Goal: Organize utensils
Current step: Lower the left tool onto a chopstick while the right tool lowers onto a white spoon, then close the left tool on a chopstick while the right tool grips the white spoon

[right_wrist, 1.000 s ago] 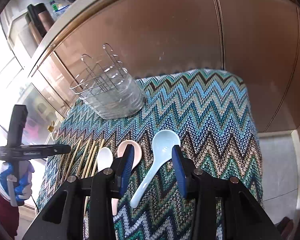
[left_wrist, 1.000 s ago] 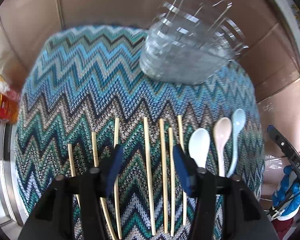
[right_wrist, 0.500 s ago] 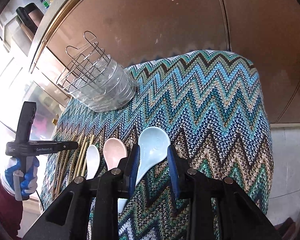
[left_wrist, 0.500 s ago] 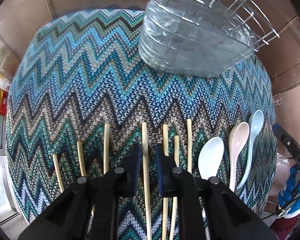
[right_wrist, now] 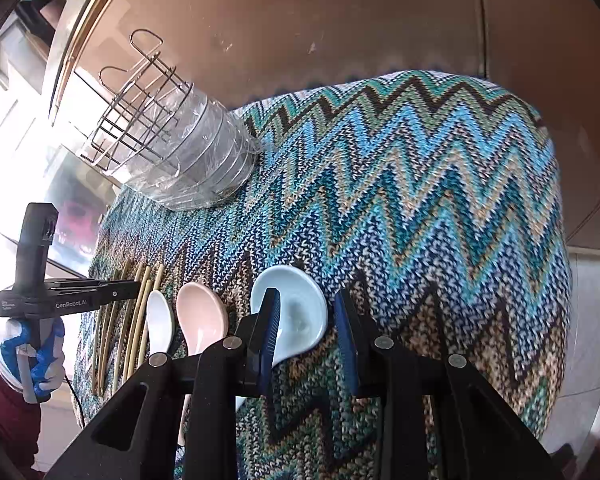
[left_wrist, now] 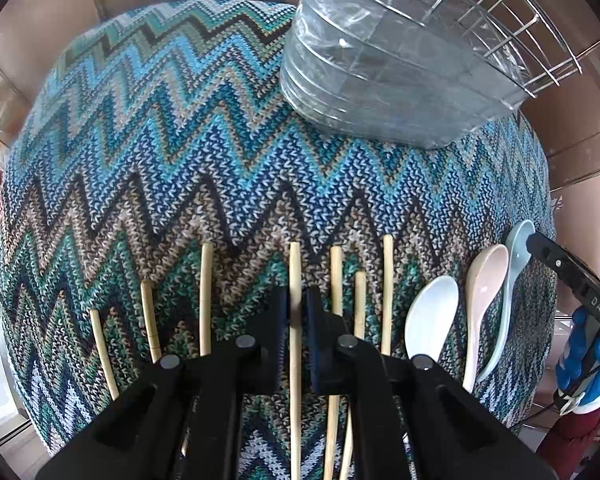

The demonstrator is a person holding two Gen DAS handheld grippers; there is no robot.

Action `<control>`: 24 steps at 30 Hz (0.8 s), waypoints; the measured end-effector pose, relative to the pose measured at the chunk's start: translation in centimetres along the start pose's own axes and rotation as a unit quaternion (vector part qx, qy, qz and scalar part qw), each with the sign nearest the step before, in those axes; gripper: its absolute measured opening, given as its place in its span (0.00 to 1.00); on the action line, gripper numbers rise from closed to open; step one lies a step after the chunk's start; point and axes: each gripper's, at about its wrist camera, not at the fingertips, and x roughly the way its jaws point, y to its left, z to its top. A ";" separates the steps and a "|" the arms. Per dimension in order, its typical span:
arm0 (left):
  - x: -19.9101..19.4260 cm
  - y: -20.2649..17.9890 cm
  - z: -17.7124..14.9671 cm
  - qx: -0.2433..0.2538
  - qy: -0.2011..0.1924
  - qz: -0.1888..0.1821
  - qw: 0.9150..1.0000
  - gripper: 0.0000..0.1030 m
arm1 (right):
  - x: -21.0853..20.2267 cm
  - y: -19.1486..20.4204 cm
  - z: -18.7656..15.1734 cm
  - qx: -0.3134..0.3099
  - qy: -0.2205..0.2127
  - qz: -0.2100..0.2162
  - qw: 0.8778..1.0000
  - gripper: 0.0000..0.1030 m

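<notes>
Both claws closing on utensils
Left claw pinches a pale wooden chopstick; right claw, half-closed around a light-blue ceramic spoon, grips off-centre and may drop it

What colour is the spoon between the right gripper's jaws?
Pale blue spoon, clearest in the right wrist view.

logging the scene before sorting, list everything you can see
chopsticks: seven, pale wood, side by side on the cloth
spoons: three, white, pink, pale blue, in a row right of the chopsticks
wire rack: one, silver, inside a clear plastic tub at the cloth's far side
cloth: one, blue-green zigzag knit, under everything
gloves: two, blue and white, on the hands
left gripper: black, jaws just closing, shut on the middle chopstick
right gripper: black, jaws just closing, open around the pale blue spoon's bowl
</notes>
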 end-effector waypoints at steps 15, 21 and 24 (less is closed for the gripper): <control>-4.4 3.4 -2.6 -0.016 -0.063 -0.033 0.997 0.05 | -2.7 2.4 -1.2 -0.047 -0.036 -0.024 0.998 0.05; -9.1 4.4 -4.6 -0.019 -0.121 -0.071 0.990 0.05 | -7.0 4.8 -1.9 -0.063 -0.087 -0.043 0.993 0.06; -12.0 4.8 -5.8 -0.015 -0.156 -0.086 0.984 0.05 | -9.7 6.5 -2.1 -0.074 -0.121 -0.048 0.989 0.06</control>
